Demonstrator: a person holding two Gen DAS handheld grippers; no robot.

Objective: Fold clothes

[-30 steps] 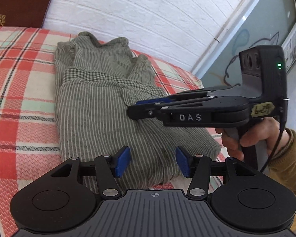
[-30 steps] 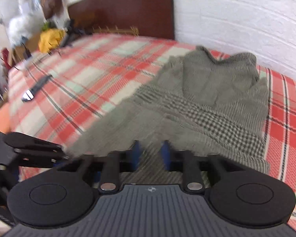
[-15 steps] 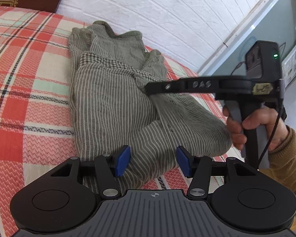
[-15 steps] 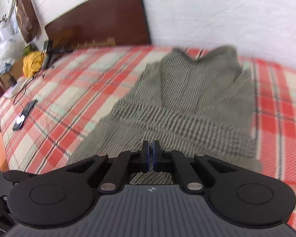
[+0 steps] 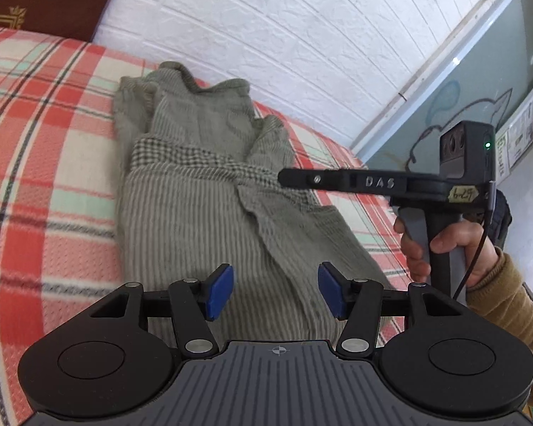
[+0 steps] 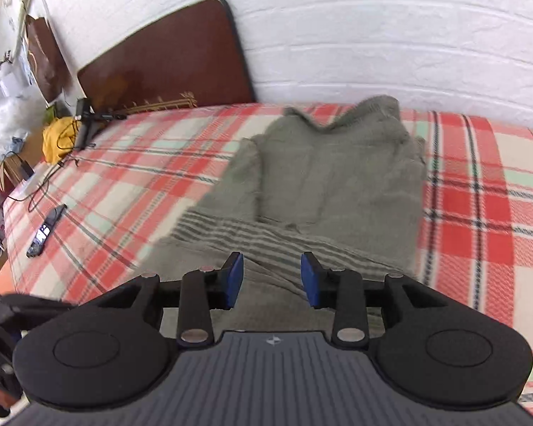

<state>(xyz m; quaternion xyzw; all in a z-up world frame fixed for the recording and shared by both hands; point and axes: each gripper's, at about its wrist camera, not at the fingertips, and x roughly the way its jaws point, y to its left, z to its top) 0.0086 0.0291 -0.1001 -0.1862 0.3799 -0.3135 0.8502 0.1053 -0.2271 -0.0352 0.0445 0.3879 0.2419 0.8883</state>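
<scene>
Left wrist view. The left gripper point(image 5: 275, 293) has its blue pads spread wide, with nothing pinched between them; the striped cloth lies beneath the gap. The grey-green striped garment point(image 5: 202, 191) lies partly folded on the red plaid bedspread point(image 5: 35, 149), running from centre frame toward 12 o'clock, with a checked band point(image 5: 181, 156) across it. At 3 o'clock the right gripper point(image 5: 284, 178) is seen side-on above the garment's right edge, held by a hand point(image 5: 440, 245) in a mustard sleeve point(image 5: 508, 301). From this angle the spacing of its fingers cannot be judged. A white brick wall point(image 5: 284, 35) stands at 12 o'clock, and a dark headboard point(image 5: 35, 0) at 10 o'clock.

Right wrist view. The right gripper point(image 6: 272, 280) has its pads parted, having just been opening; no cloth is pinched between them. The garment point(image 6: 330, 177) lies from the pads toward 12 o'clock, blurred. A phone point(image 6: 46, 230) lies on the bedspread point(image 6: 479, 213) at 9 o'clock. A yellow bundle point(image 6: 58, 140) with cables sits at 10 o'clock beside the headboard point(image 6: 167, 64).
</scene>
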